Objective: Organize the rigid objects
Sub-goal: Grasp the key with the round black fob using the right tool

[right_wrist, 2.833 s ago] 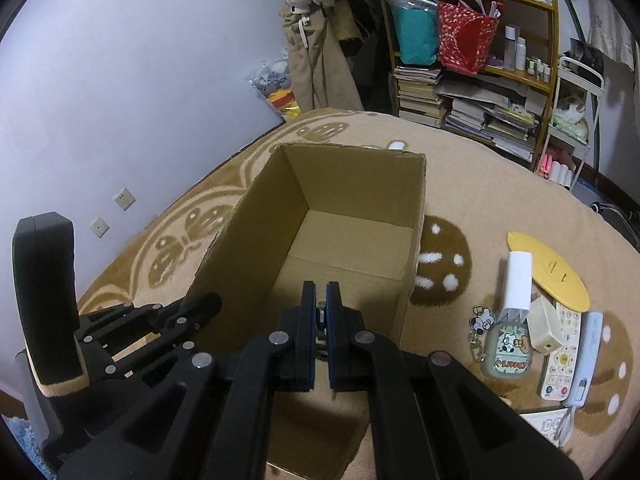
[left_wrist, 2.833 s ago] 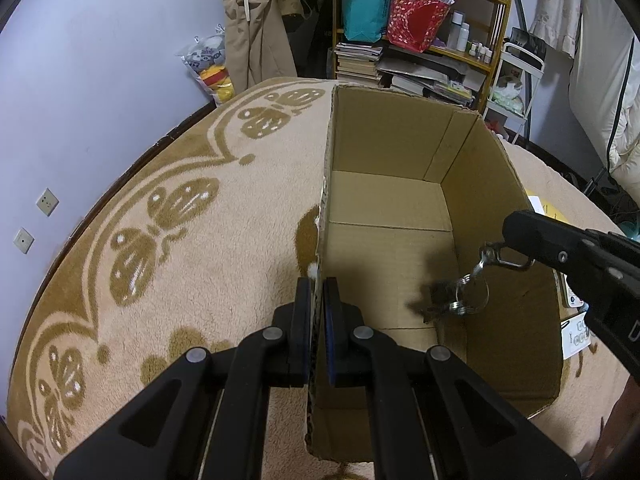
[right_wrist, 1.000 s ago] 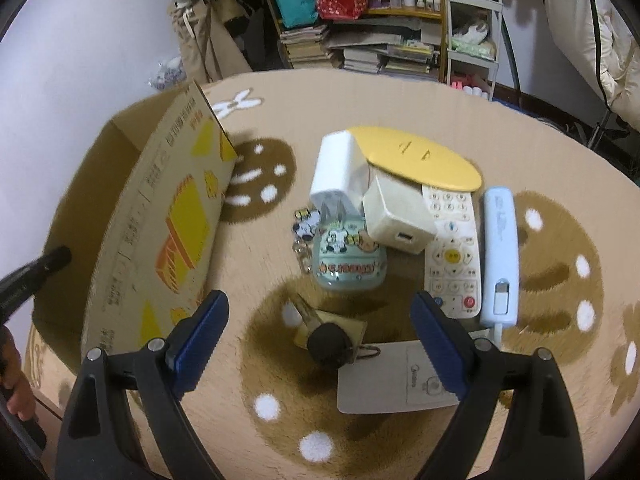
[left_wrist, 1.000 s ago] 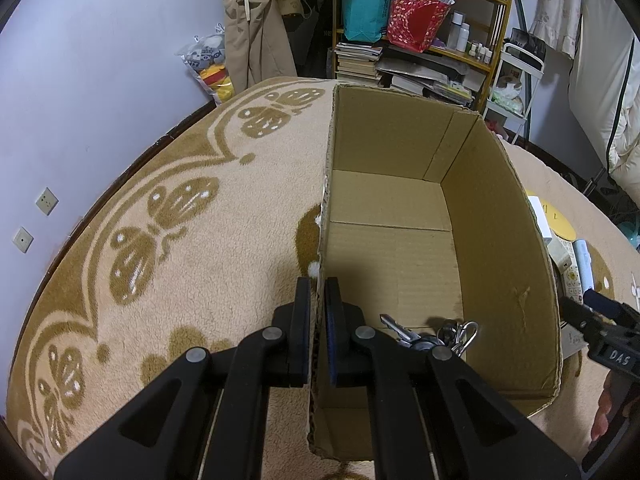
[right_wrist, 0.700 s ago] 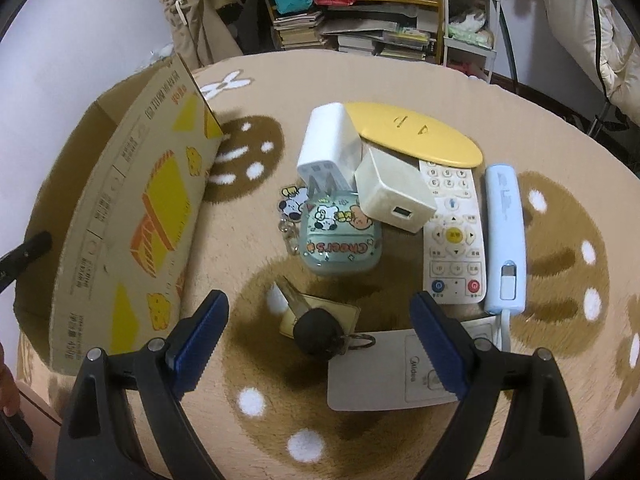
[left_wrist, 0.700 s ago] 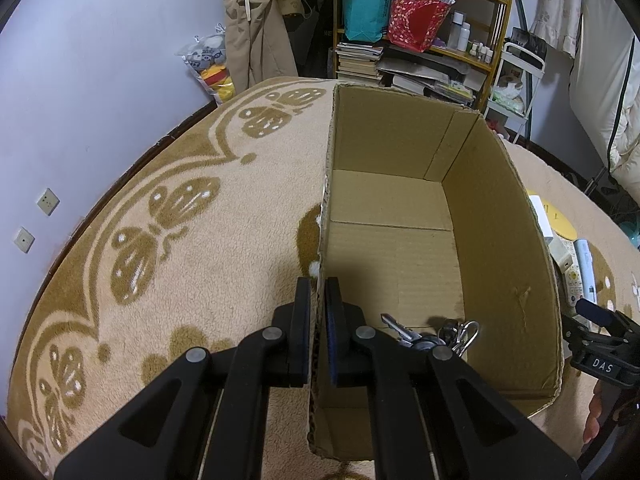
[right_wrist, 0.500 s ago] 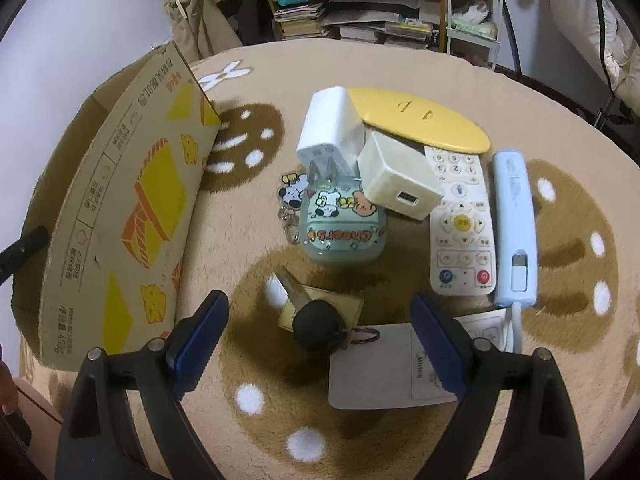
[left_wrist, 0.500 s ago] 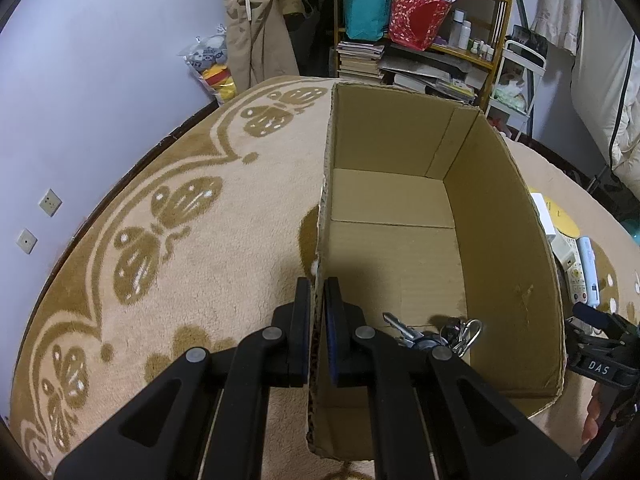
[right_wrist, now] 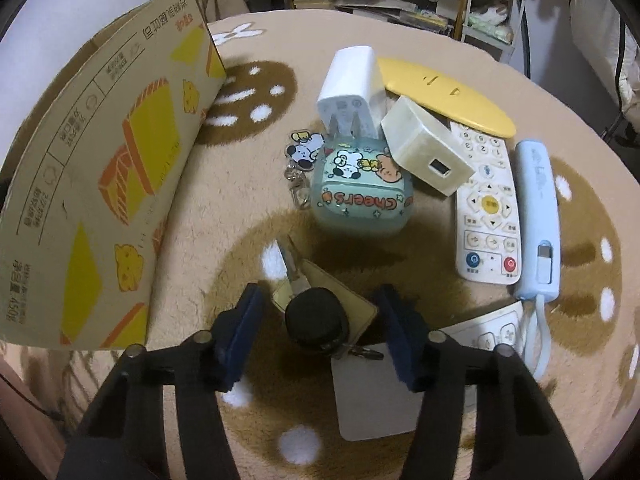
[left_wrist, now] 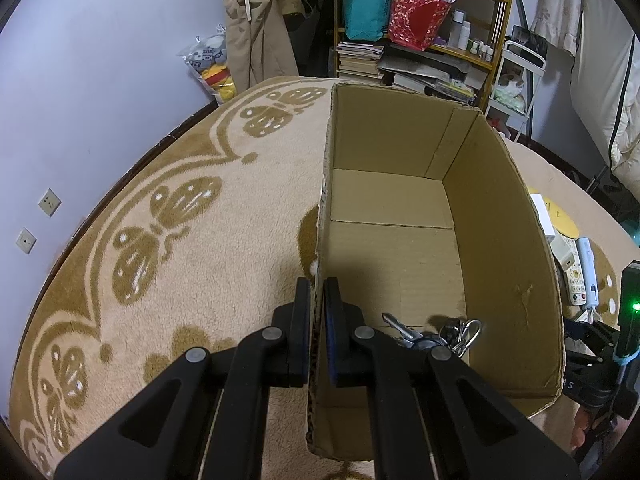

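1. At six o'clock of the rug (right_wrist: 460, 36), right tongs (right_wrist: 320, 330) have descended, narrowing around the black-headed key (right_wrist: 316, 314), pads not yet touching.
2. Left tongs (left_wrist: 317, 312) stay pinching the cardboard box (left_wrist: 508, 240) wall; a key bunch (left_wrist: 432, 332) already lies inside.

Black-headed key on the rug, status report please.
Left gripper clamped on box wall. Right gripper closing around black-headed key, not yet touching. Nothing in the way.

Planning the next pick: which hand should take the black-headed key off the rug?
Right. The right gripper straddles the black-headed key, jaws just closing, pads not yet touching. The left gripper is clamped on the cardboard box wall.
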### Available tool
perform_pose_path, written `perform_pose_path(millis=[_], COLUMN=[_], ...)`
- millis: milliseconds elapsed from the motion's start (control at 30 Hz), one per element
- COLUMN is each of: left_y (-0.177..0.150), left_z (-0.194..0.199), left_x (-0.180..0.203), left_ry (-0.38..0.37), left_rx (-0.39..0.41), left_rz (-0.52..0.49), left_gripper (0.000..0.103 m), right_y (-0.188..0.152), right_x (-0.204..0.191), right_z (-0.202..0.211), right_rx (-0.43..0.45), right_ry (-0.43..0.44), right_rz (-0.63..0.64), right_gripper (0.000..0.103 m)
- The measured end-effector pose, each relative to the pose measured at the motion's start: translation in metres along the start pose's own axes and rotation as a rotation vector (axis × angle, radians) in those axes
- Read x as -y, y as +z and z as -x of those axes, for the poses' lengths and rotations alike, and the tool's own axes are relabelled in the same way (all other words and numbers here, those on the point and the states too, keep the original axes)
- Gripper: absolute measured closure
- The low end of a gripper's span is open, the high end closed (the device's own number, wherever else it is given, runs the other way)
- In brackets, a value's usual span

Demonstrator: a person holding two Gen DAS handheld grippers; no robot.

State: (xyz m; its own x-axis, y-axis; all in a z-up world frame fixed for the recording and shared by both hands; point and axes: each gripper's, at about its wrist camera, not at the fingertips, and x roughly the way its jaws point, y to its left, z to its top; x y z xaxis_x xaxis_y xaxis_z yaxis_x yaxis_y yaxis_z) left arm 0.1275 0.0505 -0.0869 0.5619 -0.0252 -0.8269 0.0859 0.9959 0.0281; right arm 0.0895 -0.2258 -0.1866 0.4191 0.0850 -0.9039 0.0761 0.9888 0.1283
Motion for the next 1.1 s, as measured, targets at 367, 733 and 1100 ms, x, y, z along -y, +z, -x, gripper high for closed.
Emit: perform_pose_path(millis=[367,733,1100], left_y=[0.000,0.000,-0.001], left_z=[0.000,0.000,0.000], left_x=[0.005,0.006,0.008], left_ry=[0.015,0.015,0.020], left_rx=[0.002,0.001,0.001], left_rz=[-0.012,-0.013,-0.022], left_gripper=[0.097,0.097,0.097], right_y=[0.002,0.002,0.022], right_x=[0.021,0.004,-0.008], right_z=[0.012,0.034,0.071], right_rx=[0.031,0.091,0.194], right_ry=[0.109,0.108,0.148], right_rz=[-0.116,-0.086,-0.069], right_gripper=[0.085,0.090,0.090])
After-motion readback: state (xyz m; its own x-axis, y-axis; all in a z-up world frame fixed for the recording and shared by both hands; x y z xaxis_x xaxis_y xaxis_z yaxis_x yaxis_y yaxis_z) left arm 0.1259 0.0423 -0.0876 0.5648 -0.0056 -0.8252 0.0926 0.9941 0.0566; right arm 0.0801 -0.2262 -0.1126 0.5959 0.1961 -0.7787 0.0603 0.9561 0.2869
